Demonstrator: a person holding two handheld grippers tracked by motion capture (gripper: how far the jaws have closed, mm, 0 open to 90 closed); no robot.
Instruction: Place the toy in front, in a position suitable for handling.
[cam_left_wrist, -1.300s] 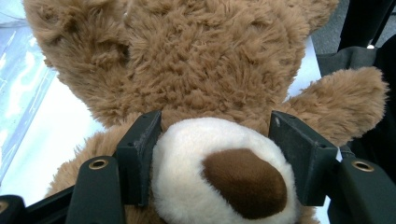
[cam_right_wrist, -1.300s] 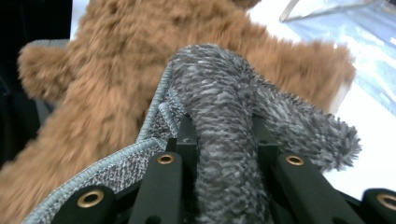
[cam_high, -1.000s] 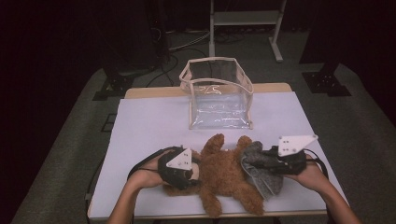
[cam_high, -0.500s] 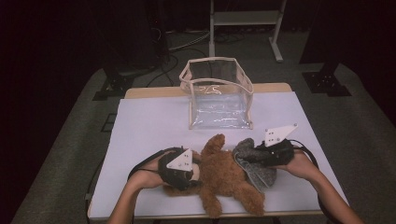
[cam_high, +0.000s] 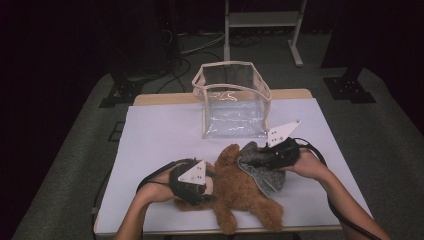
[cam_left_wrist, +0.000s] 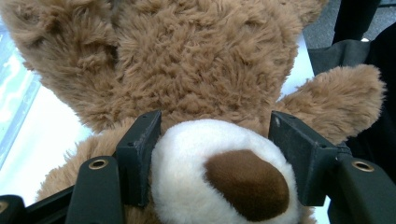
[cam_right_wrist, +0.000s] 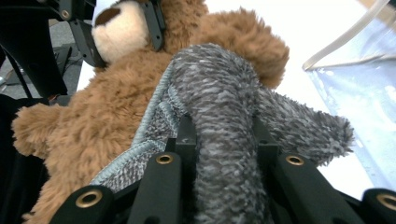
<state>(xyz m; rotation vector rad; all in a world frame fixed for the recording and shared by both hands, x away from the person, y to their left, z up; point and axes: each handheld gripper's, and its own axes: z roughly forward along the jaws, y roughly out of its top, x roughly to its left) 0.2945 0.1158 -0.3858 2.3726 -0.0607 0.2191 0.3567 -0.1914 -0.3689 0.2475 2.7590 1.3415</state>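
Observation:
A brown teddy bear (cam_high: 242, 195) lies on its back at the front of the white table (cam_high: 165, 130). My left gripper (cam_high: 209, 186) is shut on its white muzzle (cam_left_wrist: 224, 172), one jaw pressing on each side. A grey knit garment (cam_high: 264, 175) is draped over the bear's right side. My right gripper (cam_high: 253, 160) is shut on a bunched fold of it (cam_right_wrist: 219, 88) and holds that fold above the bear's body (cam_right_wrist: 116, 121). In the right gripper view, the left gripper (cam_right_wrist: 126, 23) shows at the top, clamped on the muzzle.
A clear plastic bag (cam_high: 232, 100) with beige trim stands open at the back middle of the table, just beyond the bear; its edge (cam_right_wrist: 355, 84) is near the grey garment. The person's forearms come in from the bottom. A metal stand and cables sit on the floor behind.
My right gripper has moved left and a little farther back with the grey garment, drawing it over the bear. The left gripper and the bear's head have stayed put.

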